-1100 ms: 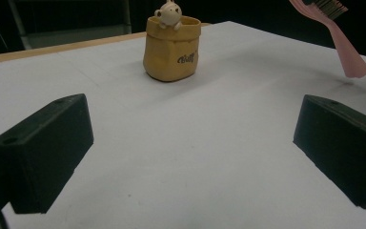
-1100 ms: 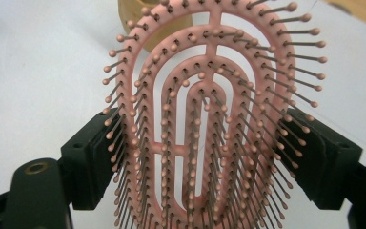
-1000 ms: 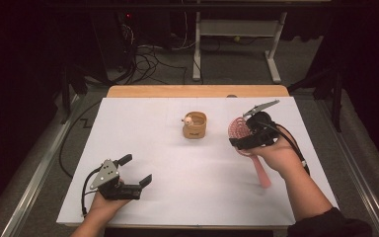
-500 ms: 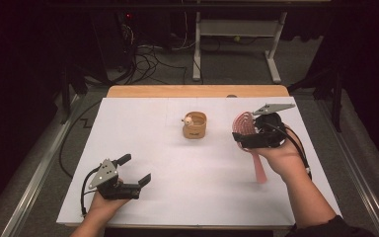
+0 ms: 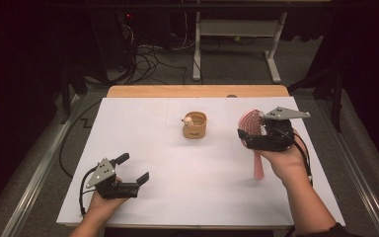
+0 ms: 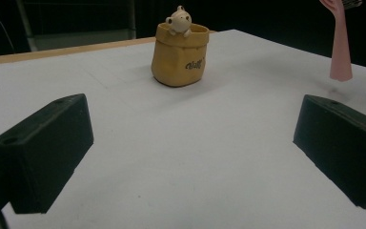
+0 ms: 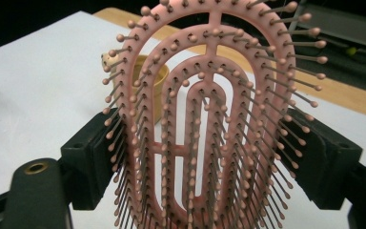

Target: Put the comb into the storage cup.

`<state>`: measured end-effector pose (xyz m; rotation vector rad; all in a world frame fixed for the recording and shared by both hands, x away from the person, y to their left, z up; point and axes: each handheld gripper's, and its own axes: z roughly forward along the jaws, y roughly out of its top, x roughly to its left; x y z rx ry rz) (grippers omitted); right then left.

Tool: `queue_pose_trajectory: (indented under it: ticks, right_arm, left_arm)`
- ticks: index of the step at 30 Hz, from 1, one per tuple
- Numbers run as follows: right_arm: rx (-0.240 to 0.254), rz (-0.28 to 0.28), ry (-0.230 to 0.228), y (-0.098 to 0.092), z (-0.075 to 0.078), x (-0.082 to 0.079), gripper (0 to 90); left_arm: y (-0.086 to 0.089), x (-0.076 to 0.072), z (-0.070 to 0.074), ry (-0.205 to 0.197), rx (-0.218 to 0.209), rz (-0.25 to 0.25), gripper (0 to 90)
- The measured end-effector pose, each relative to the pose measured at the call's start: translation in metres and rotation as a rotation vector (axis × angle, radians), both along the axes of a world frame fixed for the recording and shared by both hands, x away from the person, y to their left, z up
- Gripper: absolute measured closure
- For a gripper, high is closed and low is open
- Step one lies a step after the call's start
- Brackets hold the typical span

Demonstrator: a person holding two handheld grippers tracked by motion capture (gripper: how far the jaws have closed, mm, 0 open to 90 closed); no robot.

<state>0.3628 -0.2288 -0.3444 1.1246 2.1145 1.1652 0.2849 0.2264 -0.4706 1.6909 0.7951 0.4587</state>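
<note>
A pink vented hairbrush (image 5: 250, 123) is held upright above the table's right side, its handle (image 5: 258, 165) hanging down toward the white surface. My right gripper (image 5: 252, 136) is shut on the brush head; in the right gripper view the two pads press on the bristled head (image 7: 209, 119) from both sides. A small yellow pot with a bear figure on its rim (image 5: 194, 125) stands at the table's middle back, left of the brush. My left gripper (image 5: 133, 168) rests near the front left, open and holding nothing. Its view looks at the pot (image 6: 180, 55) and the brush handle (image 6: 340, 52).
A white sheet (image 5: 177, 163) covers the table, with a wooden edge (image 5: 197, 91) showing at the far side. Beyond it, cables (image 5: 153, 54) and the legs of a metal frame (image 5: 237, 39) lie on a dark floor. Through the brush's gaps the pot (image 7: 153, 88) shows behind.
My right hand has drifted to the right with the brush, away from the pot, and the handle now hangs straighter. The left gripper has stayed put.
</note>
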Motion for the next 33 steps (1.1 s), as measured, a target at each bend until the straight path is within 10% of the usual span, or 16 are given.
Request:
queue_pose_trajectory:
  ticks: [33]
  right_arm:
    - [0.175, -0.065, -0.15, -0.007, -0.022, -0.014, 20.3]
  left_arm:
    - [-0.001, -0.001, 0.0, -0.008, 0.007, 0.0, 0.3]
